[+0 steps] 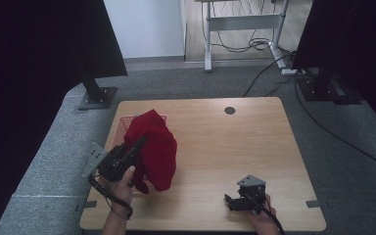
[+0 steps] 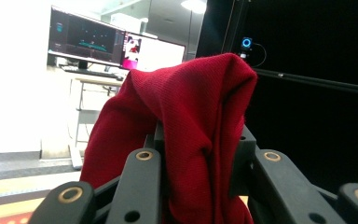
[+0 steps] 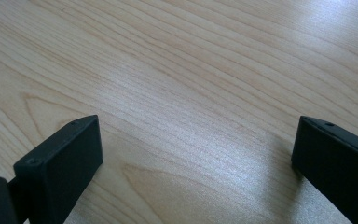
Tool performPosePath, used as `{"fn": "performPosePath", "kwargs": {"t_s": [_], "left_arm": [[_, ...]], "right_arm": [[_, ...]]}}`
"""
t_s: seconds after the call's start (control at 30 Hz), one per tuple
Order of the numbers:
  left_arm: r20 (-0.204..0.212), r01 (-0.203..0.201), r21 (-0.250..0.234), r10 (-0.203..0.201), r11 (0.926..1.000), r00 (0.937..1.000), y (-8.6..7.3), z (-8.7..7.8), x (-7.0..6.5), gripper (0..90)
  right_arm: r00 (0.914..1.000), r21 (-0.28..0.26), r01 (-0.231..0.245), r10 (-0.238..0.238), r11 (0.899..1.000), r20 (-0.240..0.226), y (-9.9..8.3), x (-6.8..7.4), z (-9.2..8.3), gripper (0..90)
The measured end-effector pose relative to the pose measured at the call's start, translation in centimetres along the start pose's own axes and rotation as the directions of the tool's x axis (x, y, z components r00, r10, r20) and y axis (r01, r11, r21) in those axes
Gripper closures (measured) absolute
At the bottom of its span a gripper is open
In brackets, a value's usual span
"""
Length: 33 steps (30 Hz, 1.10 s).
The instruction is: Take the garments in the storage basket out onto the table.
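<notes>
Black jaws clamp bunched ribbed red cloth

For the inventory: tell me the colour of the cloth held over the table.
Plain dark red, a fine knit with no pattern; the cloth shows best in the left gripper view.

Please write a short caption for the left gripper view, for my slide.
Left gripper shut on a red knitted cloth, lifted up before distant monitors.

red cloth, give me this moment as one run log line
left gripper: shut on red cloth, lifted off table | right gripper: jaws open, nothing between, low over table | cloth: bunched, hanging
</notes>
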State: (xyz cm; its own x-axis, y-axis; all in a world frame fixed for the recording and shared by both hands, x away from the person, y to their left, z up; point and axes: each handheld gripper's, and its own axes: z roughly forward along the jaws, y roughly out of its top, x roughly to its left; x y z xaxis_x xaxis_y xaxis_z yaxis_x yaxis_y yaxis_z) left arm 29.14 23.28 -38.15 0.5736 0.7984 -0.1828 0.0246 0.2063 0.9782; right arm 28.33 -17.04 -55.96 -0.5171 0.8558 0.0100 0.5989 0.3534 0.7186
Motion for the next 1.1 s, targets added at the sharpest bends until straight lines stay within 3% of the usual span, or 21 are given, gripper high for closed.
{"fn": "performPosePath", "kwargs": {"t_s": [0.6,1.1], "left_arm": [[0.003,-0.035,-0.012,0.035,0.9993,0.9994,1.9,1.2,-1.4,71.3],[0.020,-0.023,-0.003,0.024,0.9997,0.9995,2.0,2.4,-2.0,71.0]], "right_arm": [[1.0000,0.000,-0.001,0.001,1.000,0.000,0.0,0.0,0.0,1.5],[1.0000,0.000,-0.002,0.002,1.000,0.001,0.0,0.0,0.0,1.5]]}}
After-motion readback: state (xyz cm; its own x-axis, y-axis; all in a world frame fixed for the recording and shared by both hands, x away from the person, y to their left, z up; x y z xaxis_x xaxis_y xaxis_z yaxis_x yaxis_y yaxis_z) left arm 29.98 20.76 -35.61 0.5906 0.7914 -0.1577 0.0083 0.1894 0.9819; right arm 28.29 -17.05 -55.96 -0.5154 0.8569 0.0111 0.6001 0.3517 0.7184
